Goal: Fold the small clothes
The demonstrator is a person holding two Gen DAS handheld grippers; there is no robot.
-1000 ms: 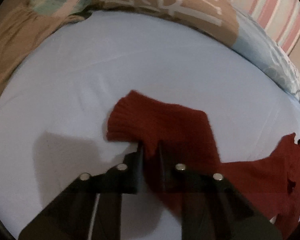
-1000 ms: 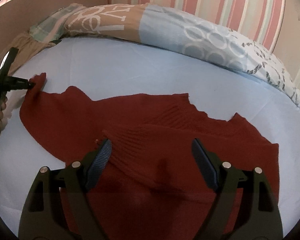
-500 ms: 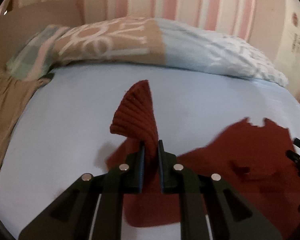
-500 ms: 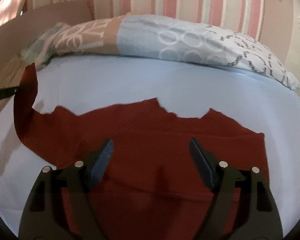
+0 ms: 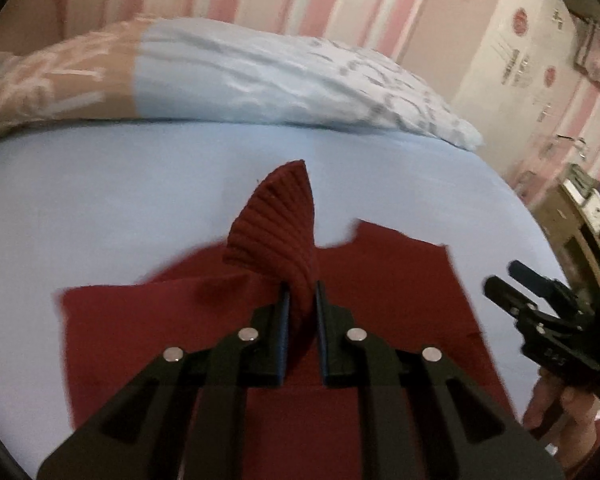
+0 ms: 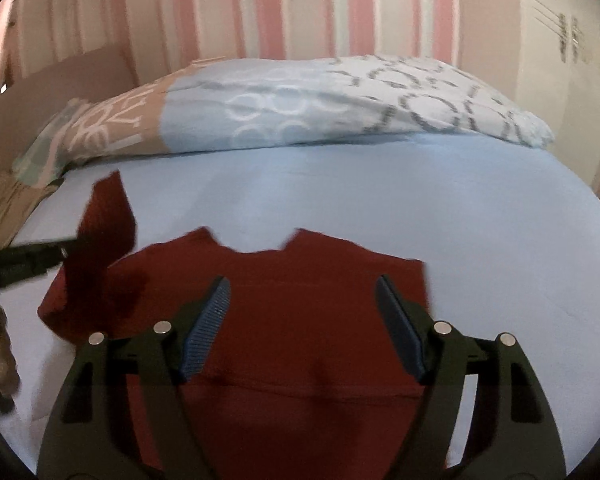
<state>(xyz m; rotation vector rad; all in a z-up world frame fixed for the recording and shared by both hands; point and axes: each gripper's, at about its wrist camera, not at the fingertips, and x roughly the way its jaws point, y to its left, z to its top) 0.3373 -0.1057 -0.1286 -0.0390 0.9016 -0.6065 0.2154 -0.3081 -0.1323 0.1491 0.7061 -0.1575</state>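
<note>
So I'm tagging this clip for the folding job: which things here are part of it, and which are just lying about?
Part of the job:
- red knit sweater on the bed sheet
- its ribbed cuff, pinched in the left hand-held gripper
- right hand-held gripper, jaws closing, nothing pressed between them

Lying about:
- patterned pillow
- brown fabric at the bed's edge

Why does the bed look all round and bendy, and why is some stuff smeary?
Both views use a fisheye lens, so the blue sheet bulges and the corners go black. Left wrist view: the pillow is smeared by motion, while the sleeve cuff in the left gripper stays sharp. Right wrist view: the red sweater has fuzzy edges; the striped wall is soft.
</note>
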